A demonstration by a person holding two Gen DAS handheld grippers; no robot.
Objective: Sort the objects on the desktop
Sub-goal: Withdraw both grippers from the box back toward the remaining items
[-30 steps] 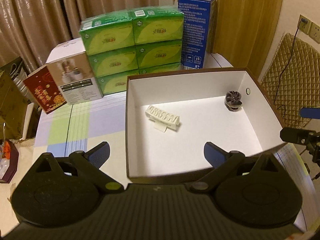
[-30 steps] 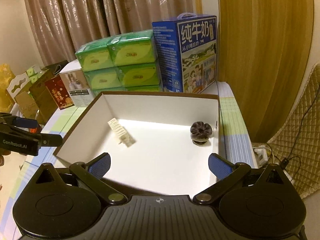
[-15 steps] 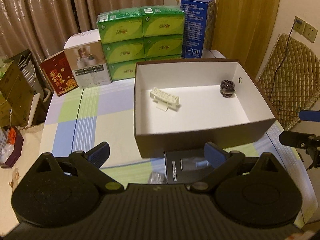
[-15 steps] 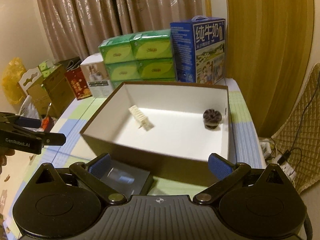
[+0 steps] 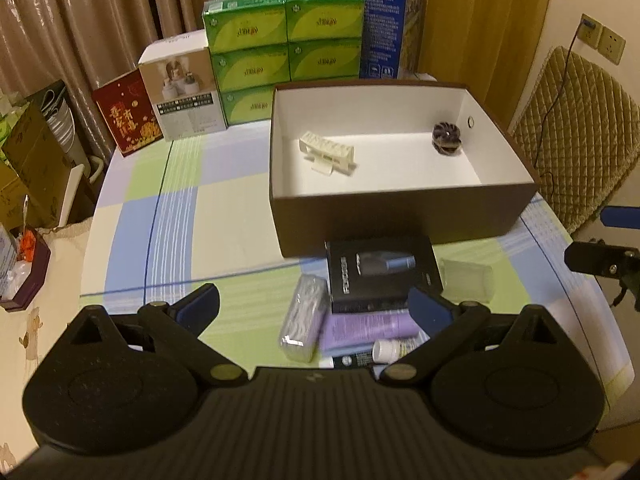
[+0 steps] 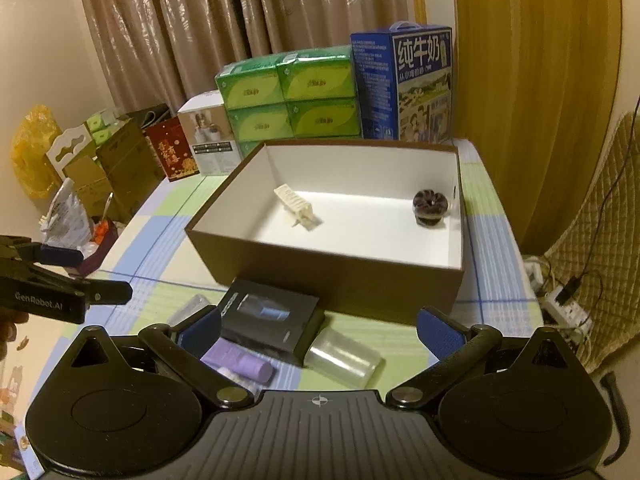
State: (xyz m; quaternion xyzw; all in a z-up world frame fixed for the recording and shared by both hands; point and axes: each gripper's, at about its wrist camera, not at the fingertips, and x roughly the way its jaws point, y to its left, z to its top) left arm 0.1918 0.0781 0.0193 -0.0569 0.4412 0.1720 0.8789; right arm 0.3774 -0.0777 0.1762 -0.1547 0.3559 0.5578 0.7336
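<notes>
Both hand-held grippers are released and empty: the left gripper (image 5: 314, 306) and the right gripper (image 6: 318, 330) hover with jaws spread wide above the unsorted items, gripping nothing.

The brown storage box (image 5: 404, 216) stands open on the checked tablecloth (image 5: 180, 208); it already holds a white ribbed clip (image 5: 328, 152) and a dark round ornament (image 5: 447, 138), well apart from each other.

Items awaiting sorting lie just in front of the box's near wall: a black carton (image 5: 382, 274), touching that wall or nearly so; a clear plastic case (image 5: 303, 322) beside it; a purple tube (image 5: 372, 328); a translucent cup on its side (image 6: 342, 356).

Handling, as judged: the carton is probably light and stiff; grip across its short edges; the cup is likely thin, slippery and prone to roll; close gently across its body; the tube is likely soft; grip near its cap.
</notes>
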